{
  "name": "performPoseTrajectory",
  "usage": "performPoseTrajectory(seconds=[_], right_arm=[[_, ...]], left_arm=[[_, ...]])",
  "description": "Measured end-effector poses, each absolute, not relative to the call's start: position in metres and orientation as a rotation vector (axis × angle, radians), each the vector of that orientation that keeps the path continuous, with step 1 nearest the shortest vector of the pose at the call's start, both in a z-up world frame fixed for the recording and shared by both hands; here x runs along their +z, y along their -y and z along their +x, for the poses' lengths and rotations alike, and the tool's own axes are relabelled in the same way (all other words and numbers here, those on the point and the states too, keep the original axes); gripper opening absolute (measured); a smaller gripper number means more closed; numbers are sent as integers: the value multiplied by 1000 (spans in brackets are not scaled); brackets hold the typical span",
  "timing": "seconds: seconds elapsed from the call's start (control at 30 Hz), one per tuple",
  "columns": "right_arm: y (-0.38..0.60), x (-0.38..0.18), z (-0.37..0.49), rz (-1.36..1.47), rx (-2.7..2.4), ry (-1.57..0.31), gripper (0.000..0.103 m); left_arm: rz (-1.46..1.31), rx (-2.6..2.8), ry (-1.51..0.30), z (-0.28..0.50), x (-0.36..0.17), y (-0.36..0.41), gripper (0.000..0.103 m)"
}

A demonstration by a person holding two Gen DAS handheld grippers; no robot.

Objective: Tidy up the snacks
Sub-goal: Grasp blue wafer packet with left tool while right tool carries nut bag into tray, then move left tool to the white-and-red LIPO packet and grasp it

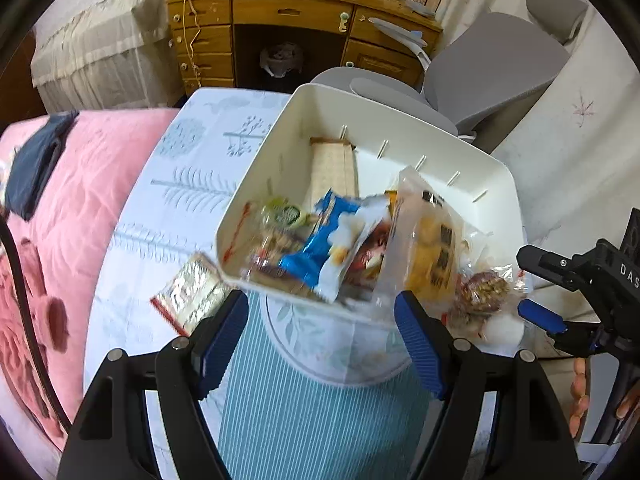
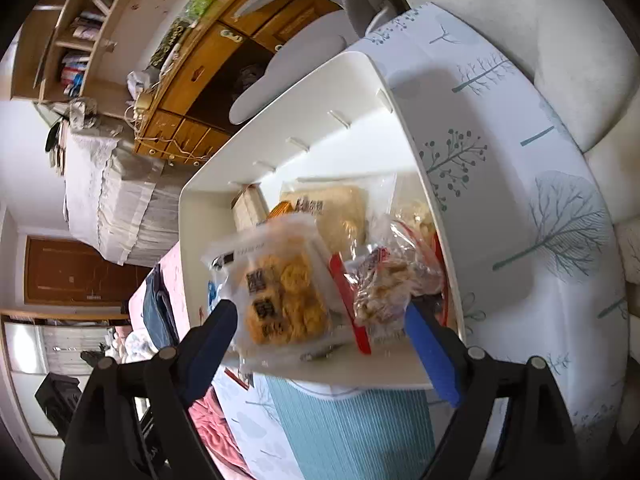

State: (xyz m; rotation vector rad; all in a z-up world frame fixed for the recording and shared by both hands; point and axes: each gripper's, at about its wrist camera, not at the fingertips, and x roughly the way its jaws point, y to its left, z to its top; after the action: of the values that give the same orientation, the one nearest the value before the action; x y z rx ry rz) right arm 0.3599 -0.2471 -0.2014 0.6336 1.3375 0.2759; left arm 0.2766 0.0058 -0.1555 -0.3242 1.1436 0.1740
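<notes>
A white plastic bin (image 1: 288, 140) (image 2: 320, 92) stands on a tree-print tablecloth and holds several snack packets. A blurred blue-and-white packet (image 1: 336, 240) lies over its near rim, just beyond my left gripper (image 1: 320, 340), which is open and touches nothing. A yellow cookie packet (image 1: 432, 248) (image 2: 280, 292), also blurred, leans at the near edge in front of my right gripper (image 2: 320, 344) (image 1: 532, 288). That gripper is open too, its pads clear of the packet. Beside the cookies is a clear packet of nut clusters (image 2: 384, 292) (image 1: 484, 288). A silver packet (image 1: 192, 296) lies on the cloth outside the bin.
A teal striped mat (image 1: 312, 420) lies under the bin's near edge. A pink quilt (image 1: 80, 200) is to the left, with a grey chair (image 1: 492, 64) and a wooden desk (image 1: 280, 12) behind. A person's hand (image 1: 580, 392) holds the right gripper.
</notes>
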Motion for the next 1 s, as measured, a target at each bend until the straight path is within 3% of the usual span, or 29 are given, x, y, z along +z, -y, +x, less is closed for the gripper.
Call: performPoseTrajectory(seconds=[0.53,1.0], right_arm=[[205,-170,286,509,209,-1261,89],[149,-186,229,430,35,-1245,89]], left_arm=[[-299,83,-1188,226,-164,-76,77],[-153,-11,-1305,240,-223,-120,83]])
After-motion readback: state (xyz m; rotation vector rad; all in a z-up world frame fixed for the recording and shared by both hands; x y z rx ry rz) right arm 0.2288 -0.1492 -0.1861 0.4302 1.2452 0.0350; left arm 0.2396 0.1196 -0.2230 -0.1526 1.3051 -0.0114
